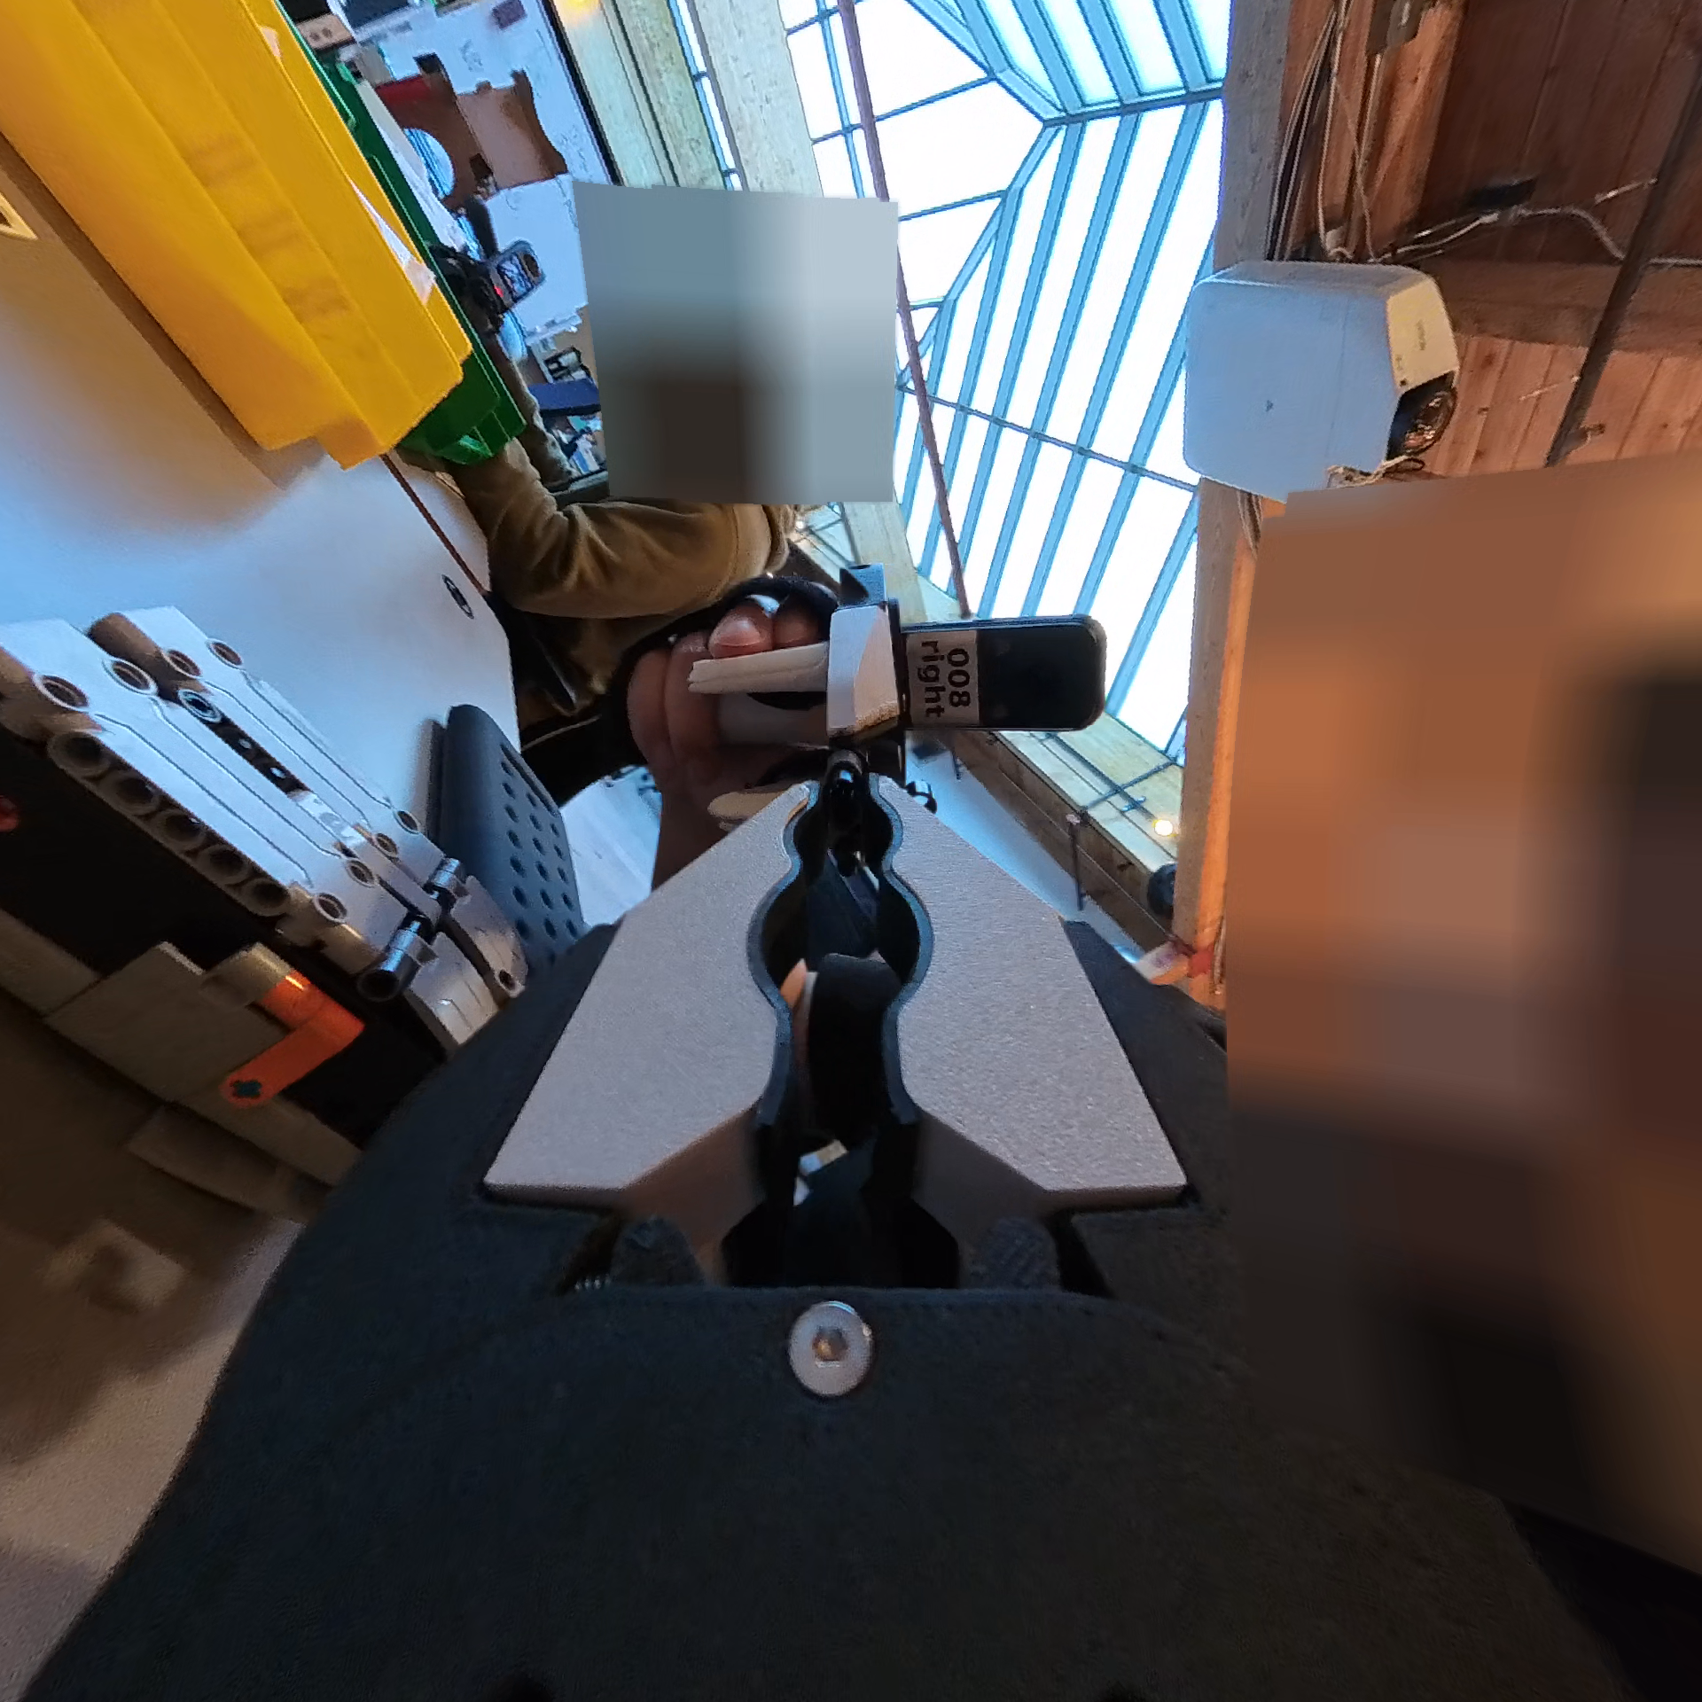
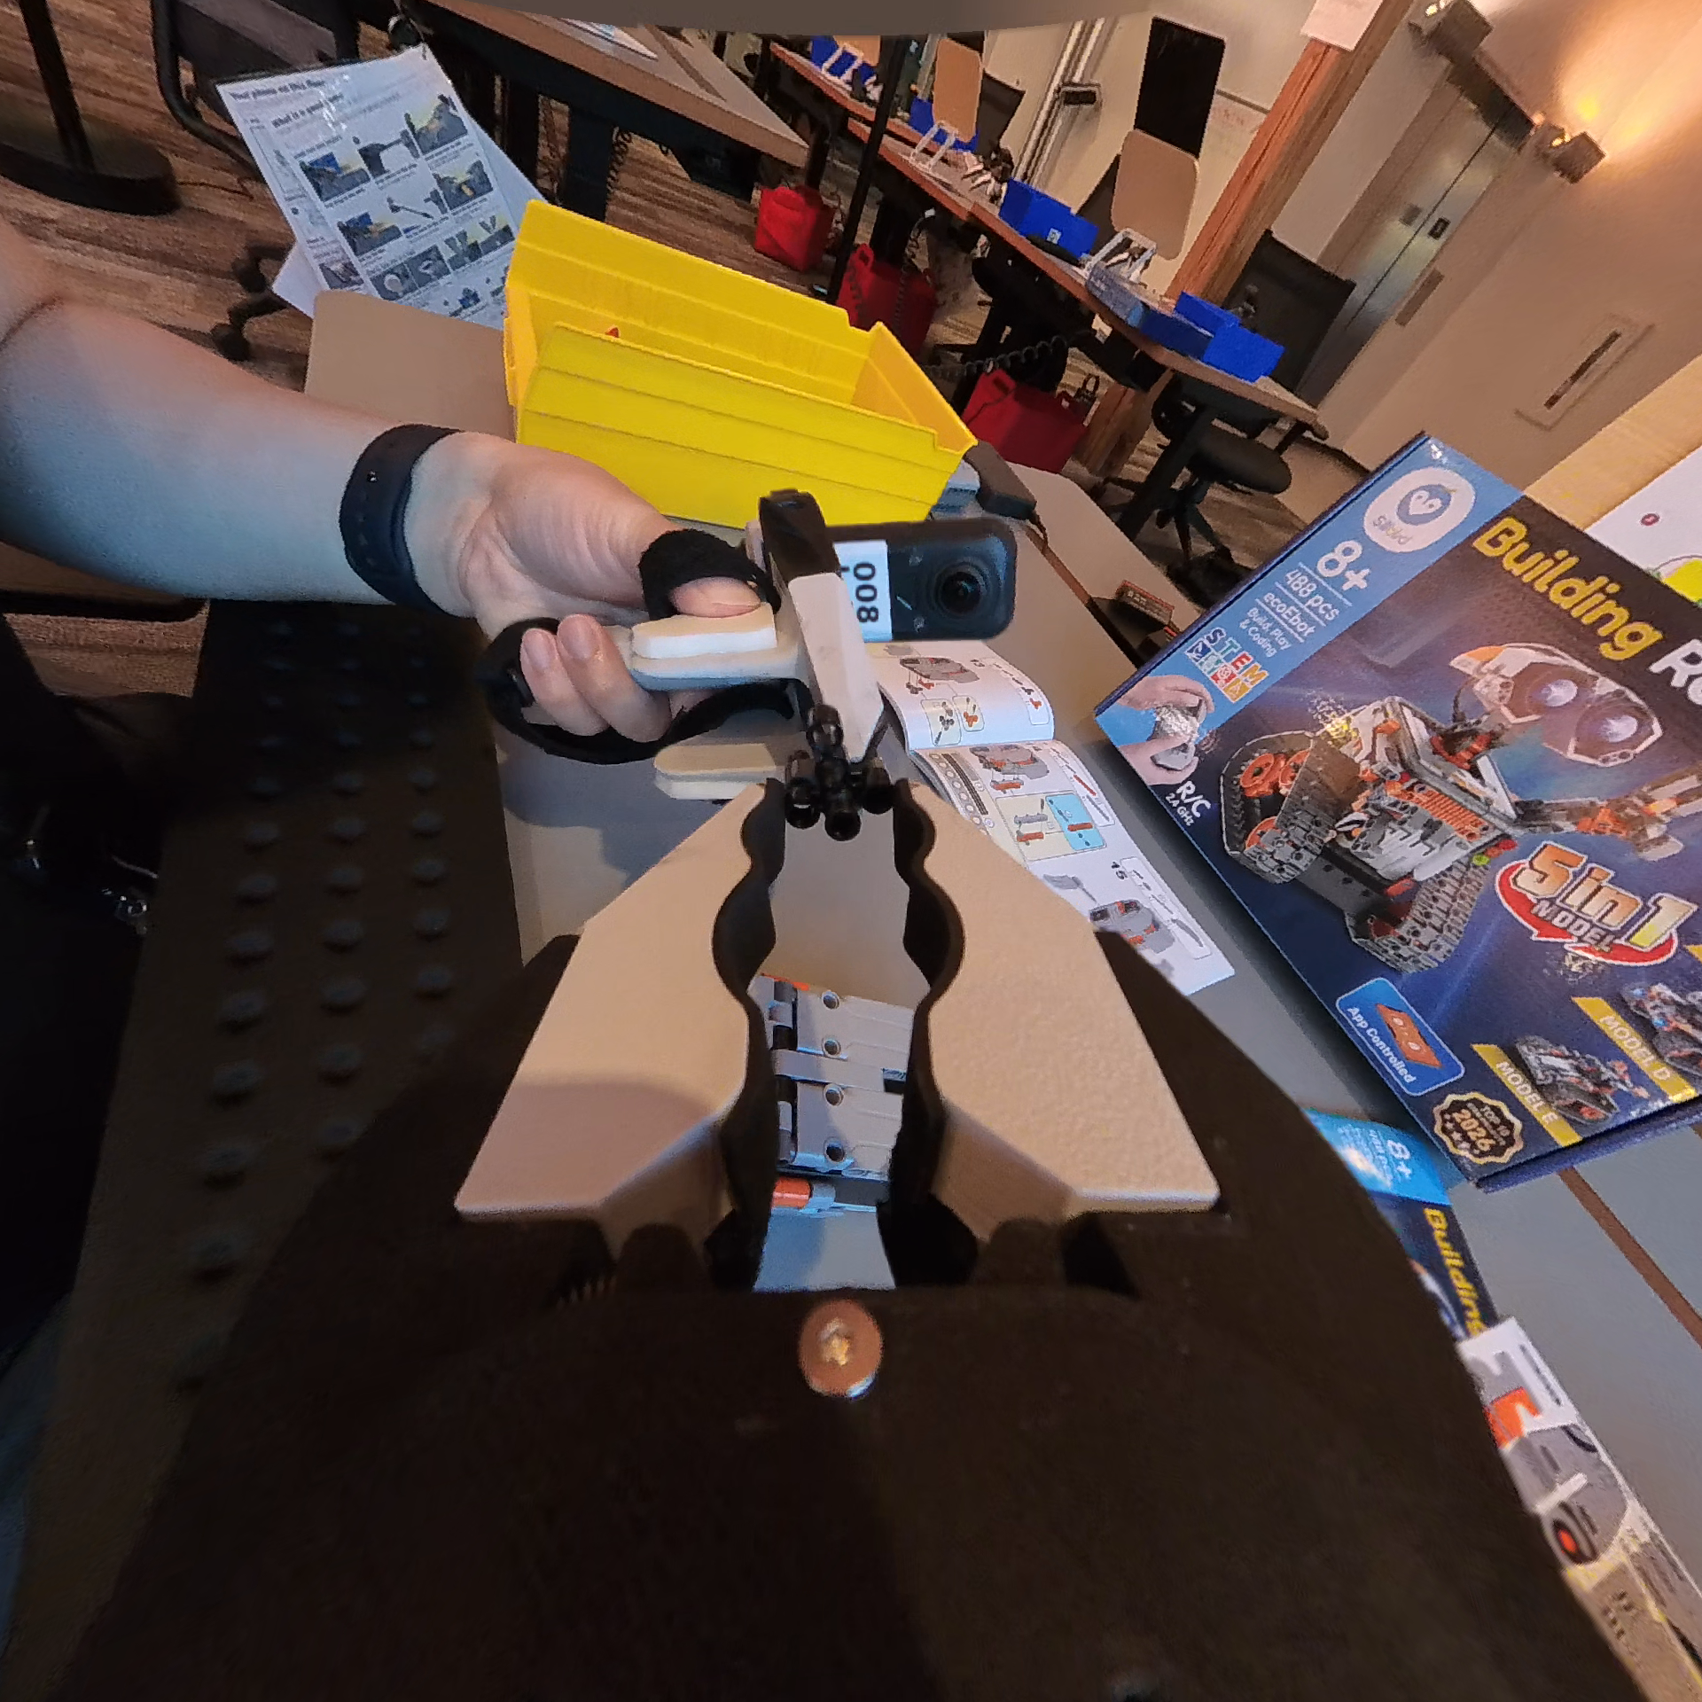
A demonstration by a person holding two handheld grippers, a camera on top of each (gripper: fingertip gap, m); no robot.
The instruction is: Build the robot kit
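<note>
Fingers of both the left gripper (image 1: 843, 810) and the right gripper (image 2: 833, 815) pinch one small black connector piece (image 2: 824, 801), above the instruction booklet (image 2: 1041, 810).

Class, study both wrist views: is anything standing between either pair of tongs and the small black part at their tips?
Nothing visible does. The small black part sits right at the tips of both the left tongs and the right tongs, which meet nose to nose around it.

Your right fingers (image 2: 645, 995) hide most of the grey brick assembly (image 2: 843, 1087); the toy box (image 2: 1437, 829) runs off the picture's right edge.
</note>
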